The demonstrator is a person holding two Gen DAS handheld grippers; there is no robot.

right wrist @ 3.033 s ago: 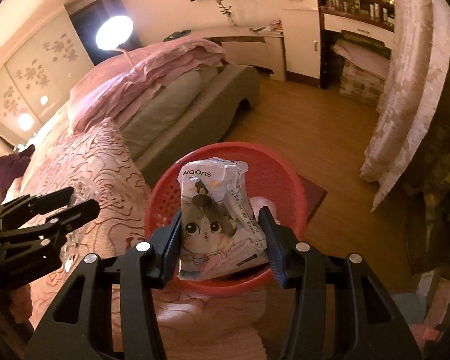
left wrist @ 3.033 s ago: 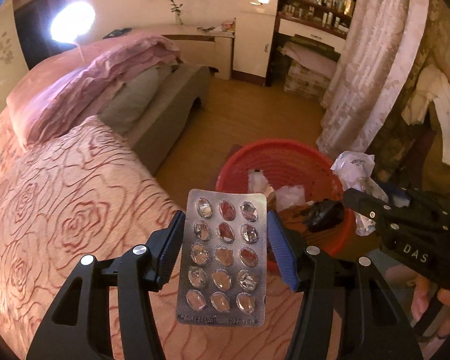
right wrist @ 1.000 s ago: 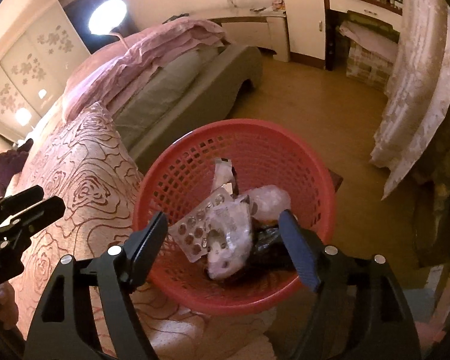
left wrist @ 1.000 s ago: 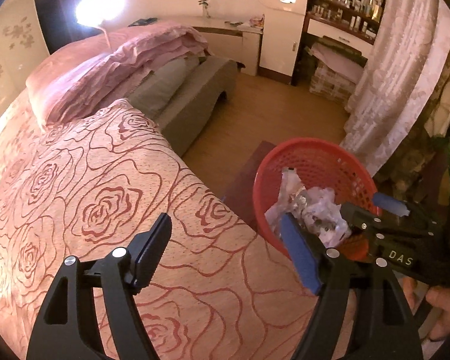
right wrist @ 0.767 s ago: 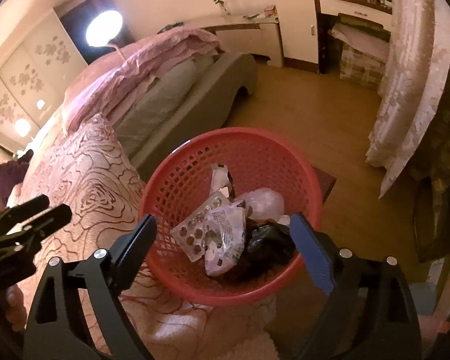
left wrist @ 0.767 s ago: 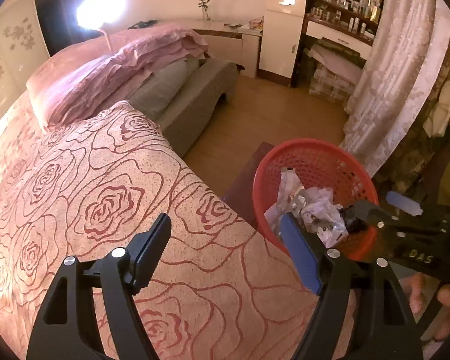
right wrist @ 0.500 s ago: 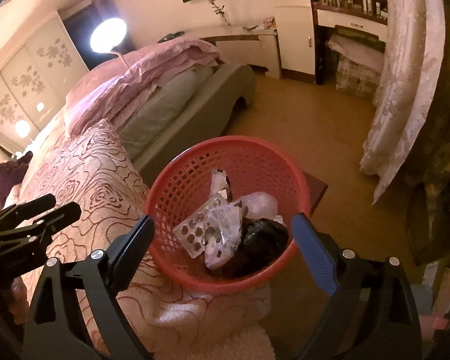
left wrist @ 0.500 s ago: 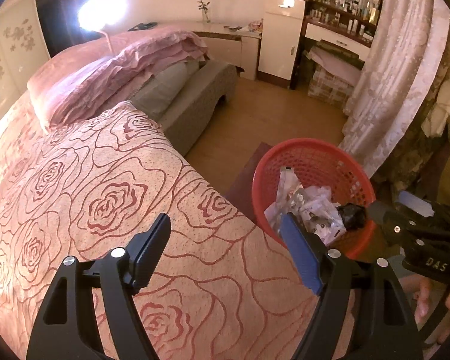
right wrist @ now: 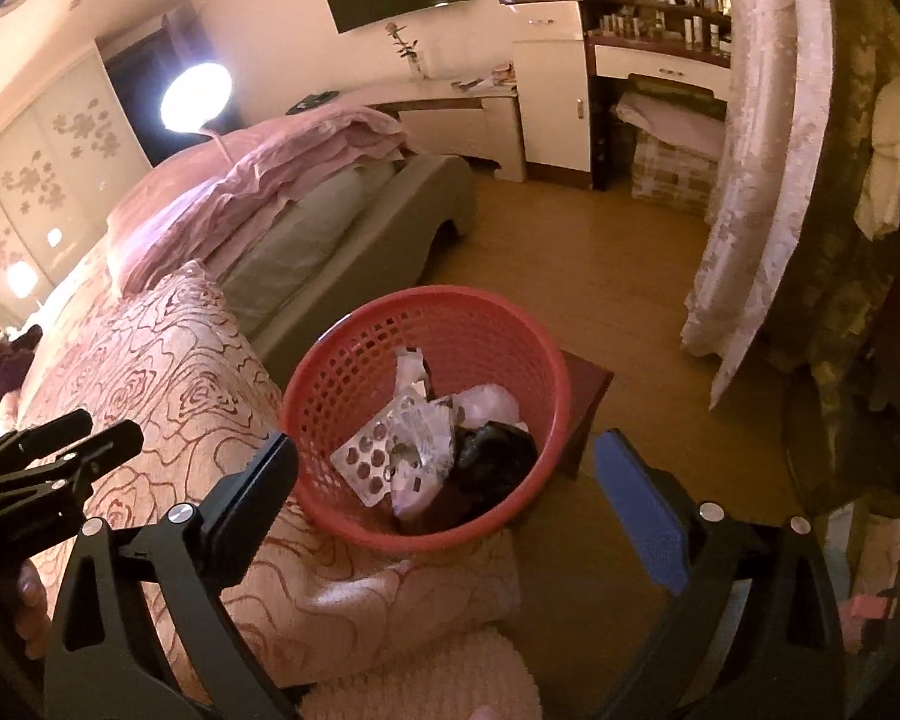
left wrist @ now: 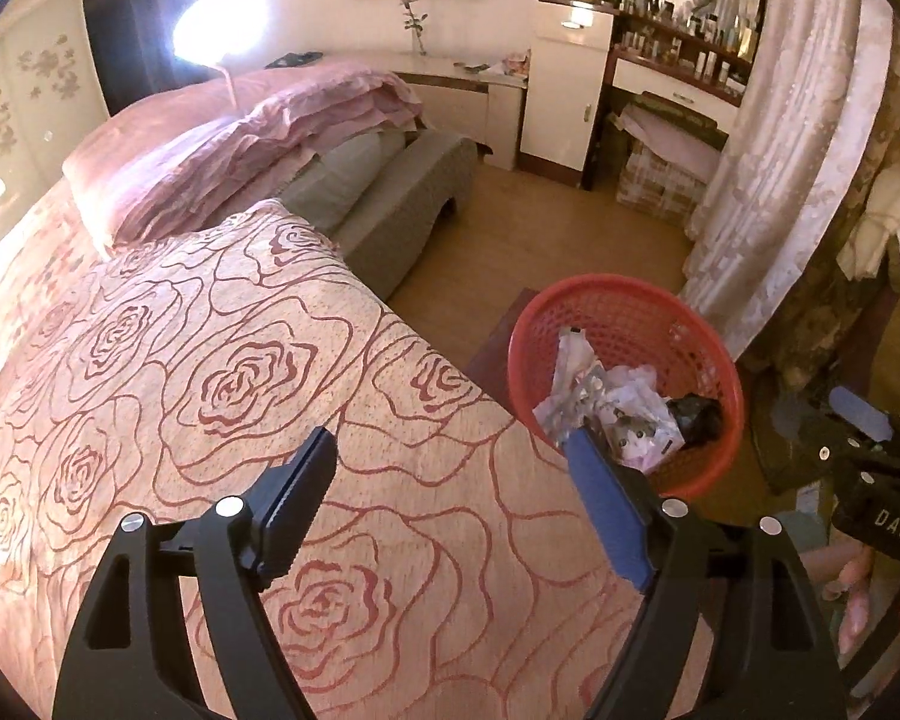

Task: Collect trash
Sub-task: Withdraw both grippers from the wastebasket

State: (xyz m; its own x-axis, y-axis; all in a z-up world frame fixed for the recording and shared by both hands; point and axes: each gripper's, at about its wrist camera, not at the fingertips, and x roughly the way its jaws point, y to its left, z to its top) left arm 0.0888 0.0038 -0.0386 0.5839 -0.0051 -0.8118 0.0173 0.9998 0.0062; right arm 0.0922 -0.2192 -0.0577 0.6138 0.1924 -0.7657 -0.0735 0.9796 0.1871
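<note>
A red mesh basket (right wrist: 354, 360) stands beside the bed's corner; it also shows in the left wrist view (left wrist: 708, 354). In it lie a silver blister pack (right wrist: 369, 459), a crumpled cat-print wrapper (right wrist: 420, 450), a whitish bag (right wrist: 489, 402) and a black bag (right wrist: 498, 459). My right gripper (right wrist: 444, 480) is open and empty, above and in front of the basket. My left gripper (left wrist: 450, 480) is open and empty over the rose-patterned bedspread (left wrist: 210, 390), left of the basket. The right gripper also shows at the right edge of the left wrist view (left wrist: 870, 468).
A pink quilt (left wrist: 240, 144) and grey pillows lie at the bed's head. A dark low stool (right wrist: 588, 402) stands under the basket. A lace curtain (right wrist: 750, 180) hangs at right. White cabinets and a cluttered dresser (right wrist: 570, 96) line the far wall. Wooden floor lies between.
Both grippers let go of the blister pack and the cat wrapper, which now lie in the basket. Both grippers have since drawn back and up from the basket.
</note>
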